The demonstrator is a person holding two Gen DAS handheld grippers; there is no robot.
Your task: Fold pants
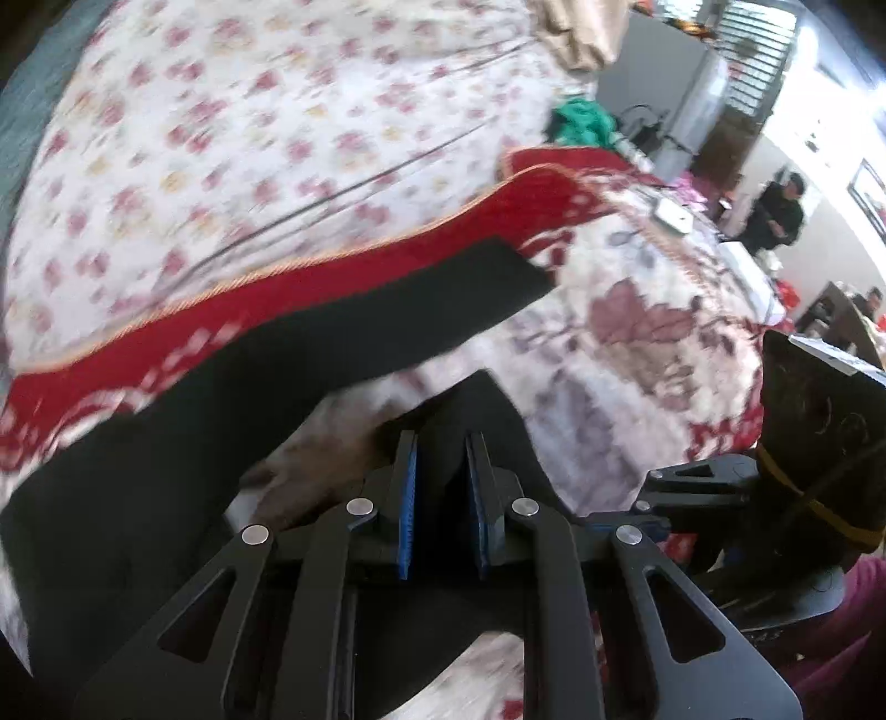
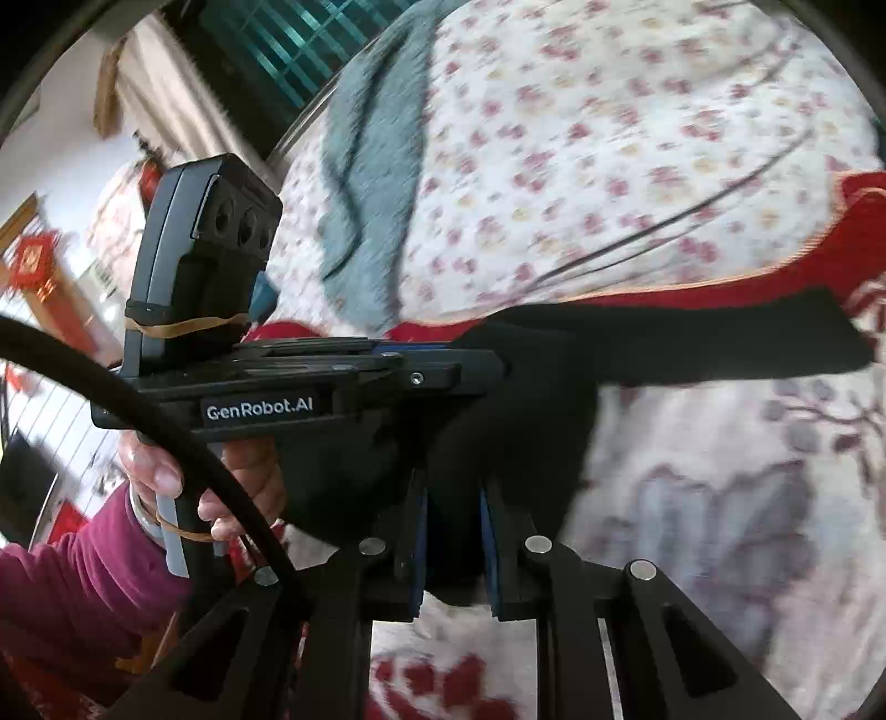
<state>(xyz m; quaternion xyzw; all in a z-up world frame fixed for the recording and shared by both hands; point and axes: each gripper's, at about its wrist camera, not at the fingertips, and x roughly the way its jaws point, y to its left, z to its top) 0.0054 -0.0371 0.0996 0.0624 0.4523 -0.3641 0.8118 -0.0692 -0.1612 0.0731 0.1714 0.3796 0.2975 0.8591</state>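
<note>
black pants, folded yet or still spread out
Not neatly folded: the black pants hang lifted off the floral bedspread, one leg stretched out, pinched in the left claw and right claw.

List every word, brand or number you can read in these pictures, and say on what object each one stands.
"GenRobot.AI": white letters on a label on the side of the left gripper, seen in the right wrist view.
The red hanging ornament bears a gold sign too blurred to read.
The left wrist view shows no readable text.

Daylight is coming through a slatted window point(image 1: 758, 50) beside grey walls. A floral bedspread point(image 1: 232, 138) is covering the bed; a red-bordered blanket point(image 1: 343, 277) is lying across it.
</note>
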